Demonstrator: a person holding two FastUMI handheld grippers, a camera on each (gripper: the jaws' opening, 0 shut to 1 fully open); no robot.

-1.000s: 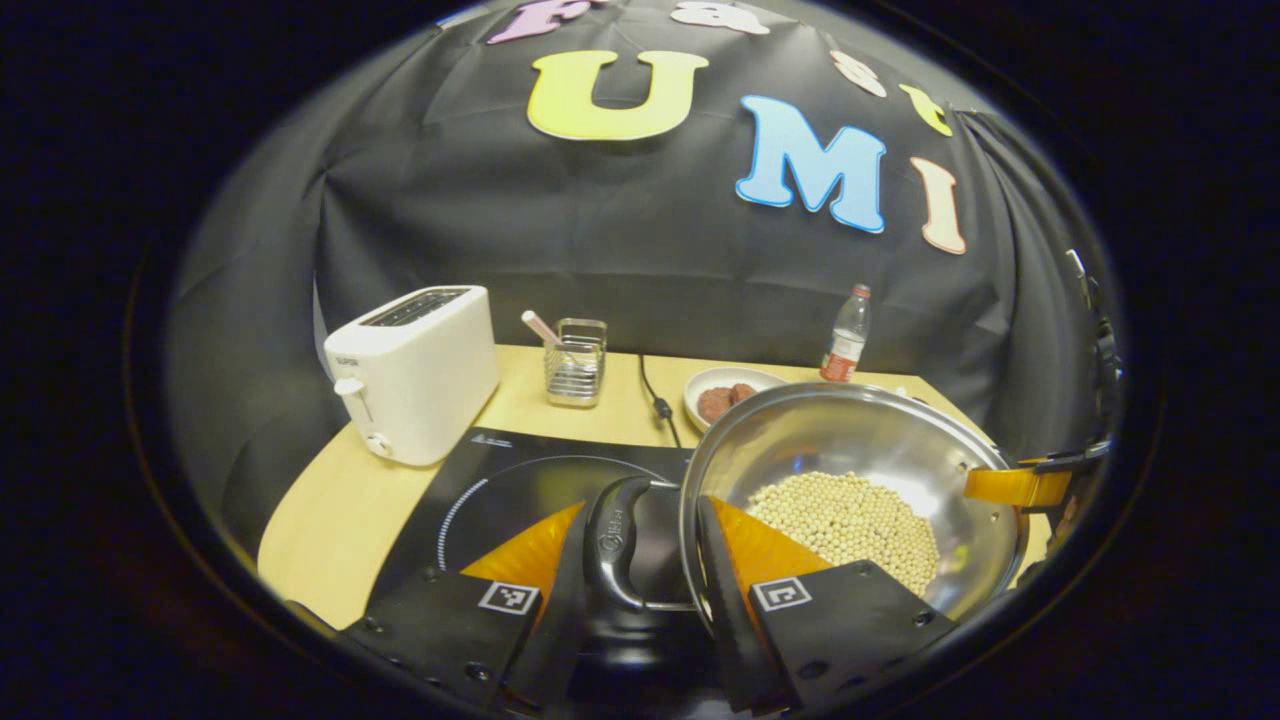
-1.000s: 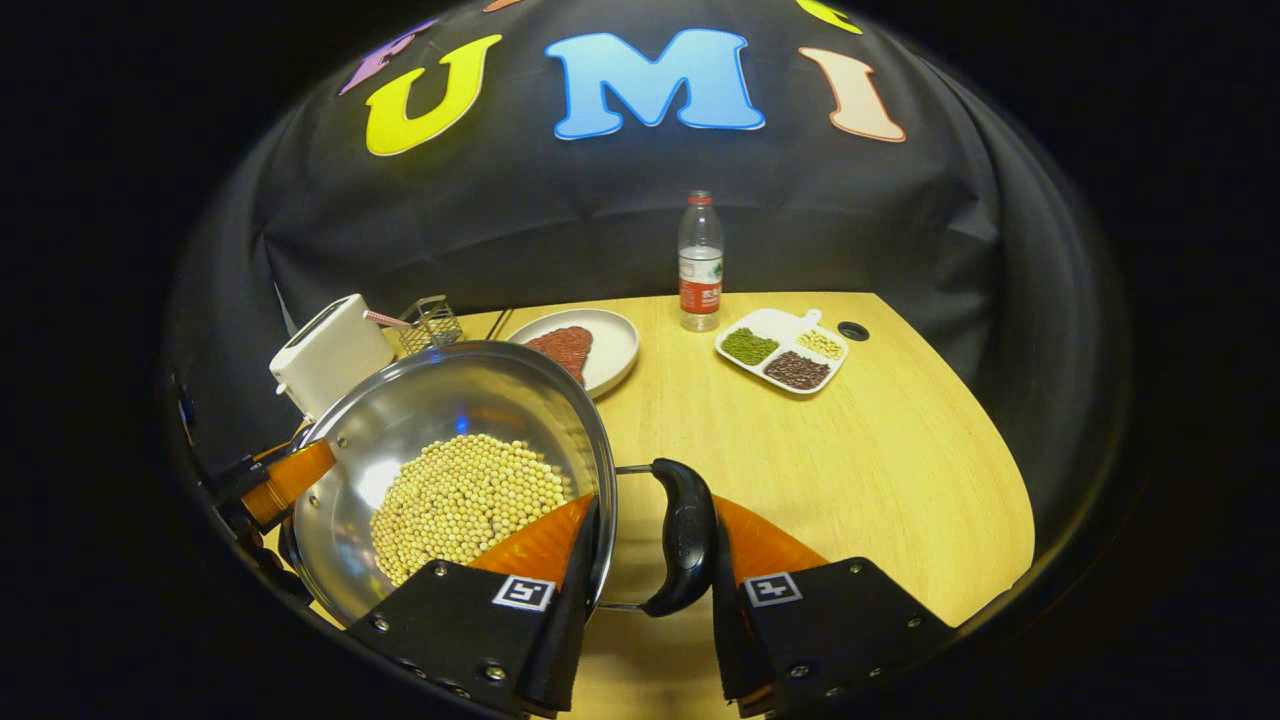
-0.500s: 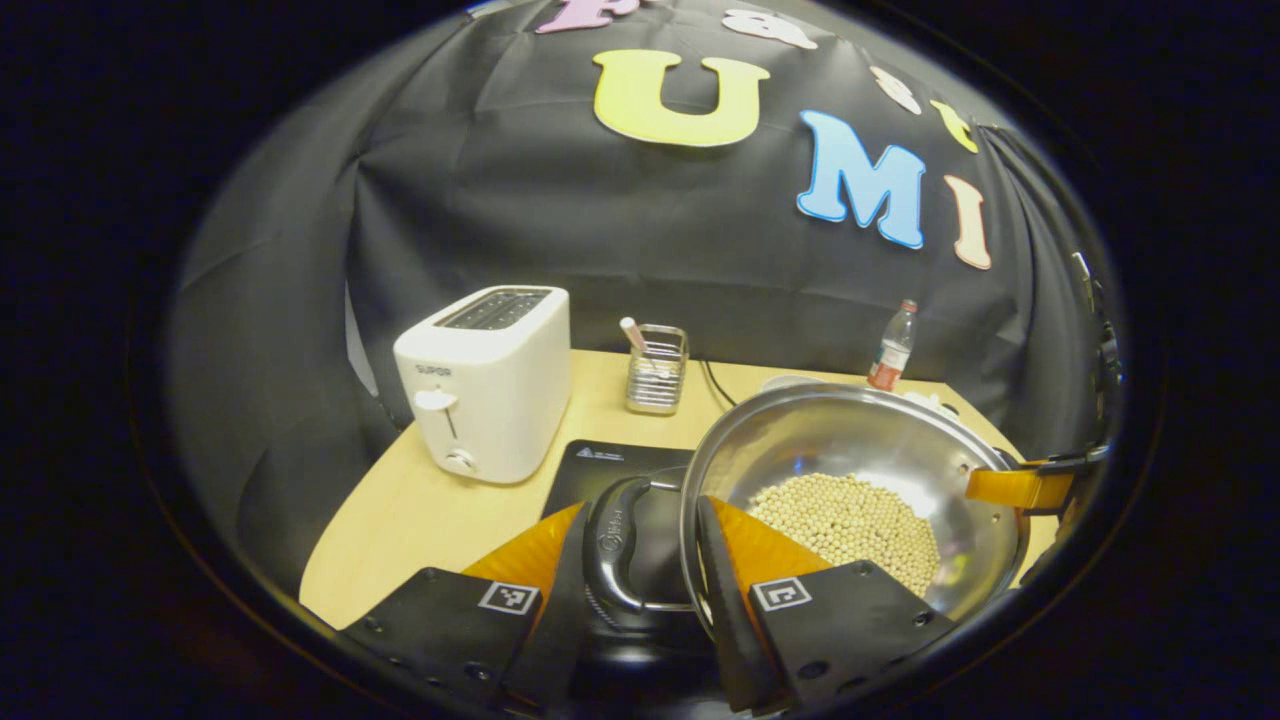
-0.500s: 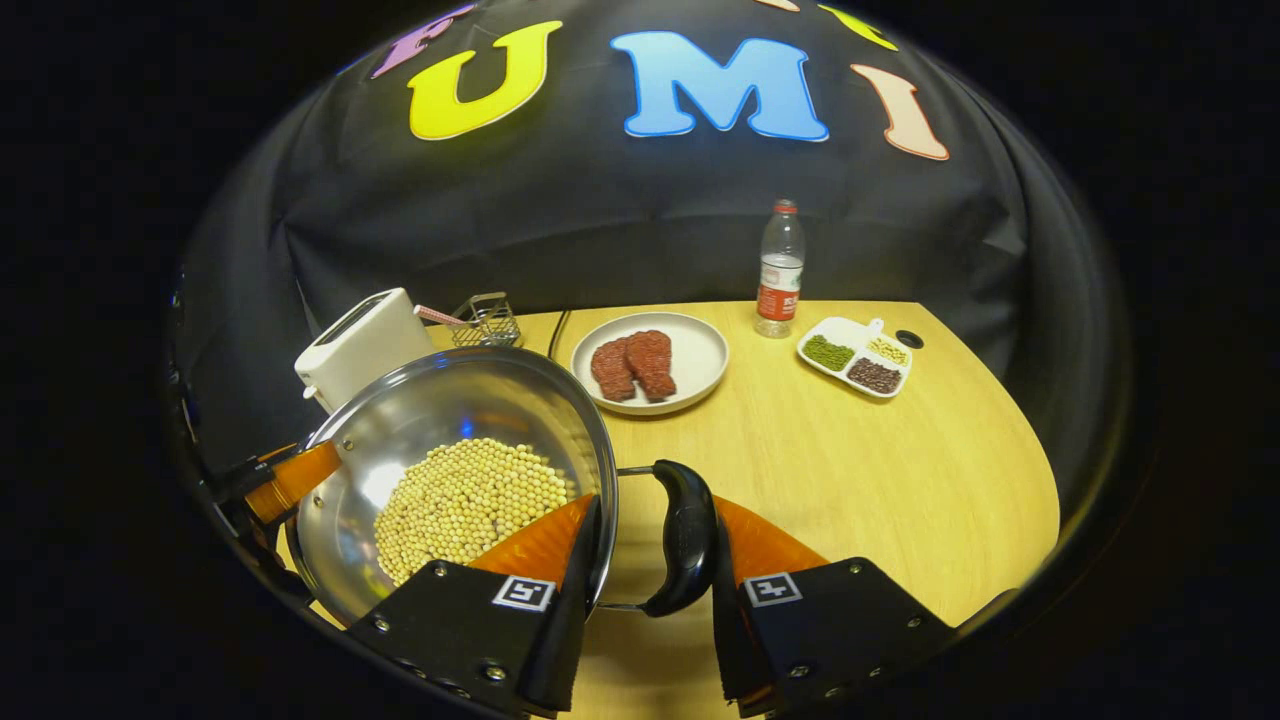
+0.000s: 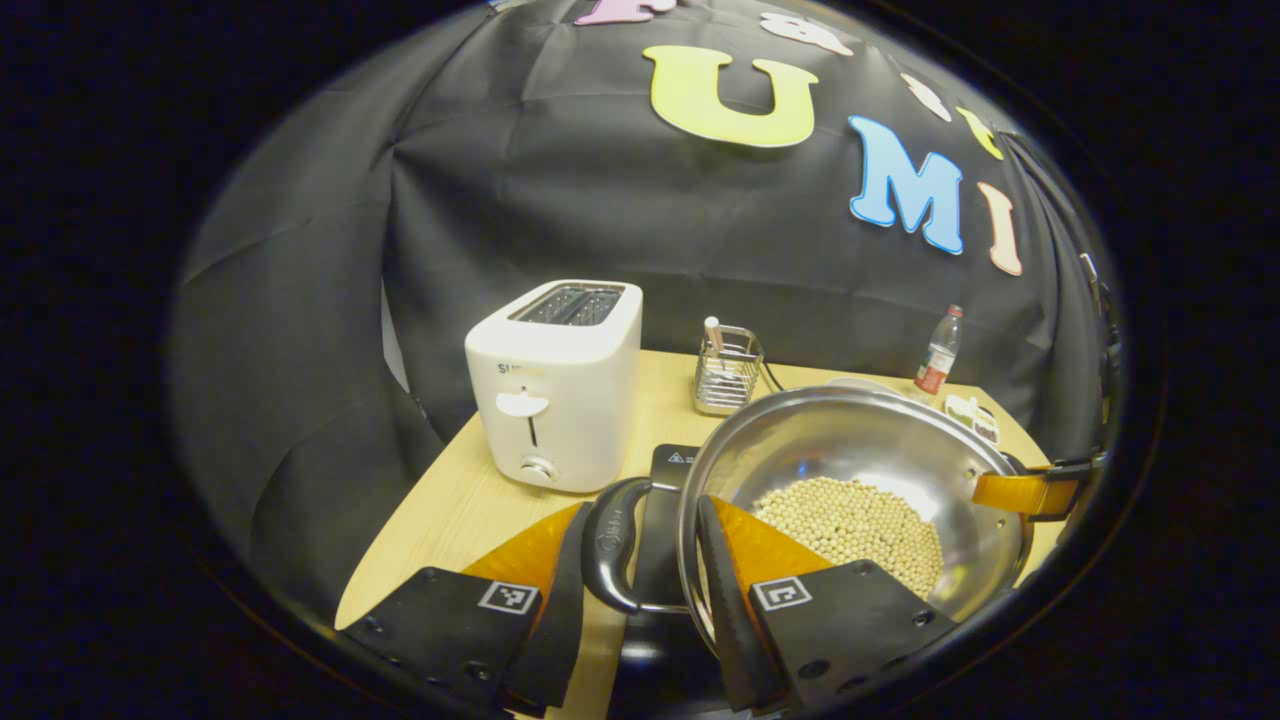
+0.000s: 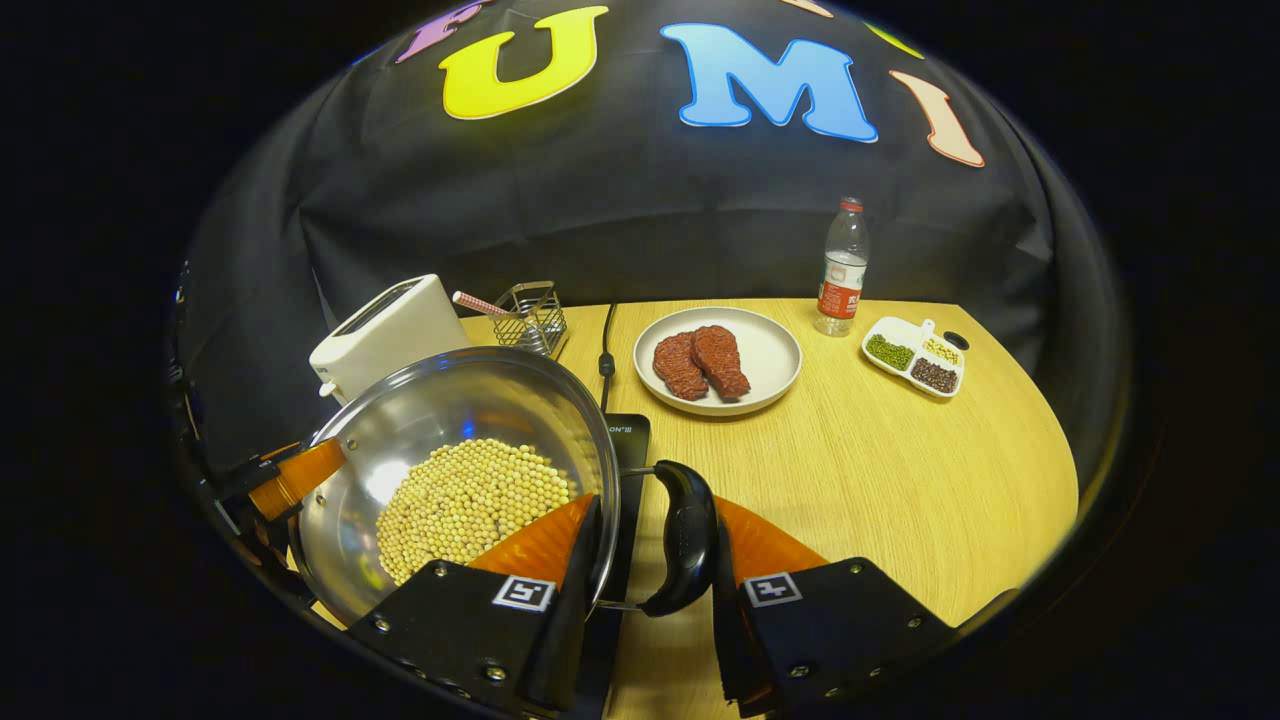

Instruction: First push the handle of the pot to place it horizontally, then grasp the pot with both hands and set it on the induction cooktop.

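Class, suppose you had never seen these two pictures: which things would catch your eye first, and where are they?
The steel pot full of pale beans stands out, with the left tongs and right tongs each around a black side handle. Behind it stands a white toaster, and to the right lies a plate of two red meat patties.
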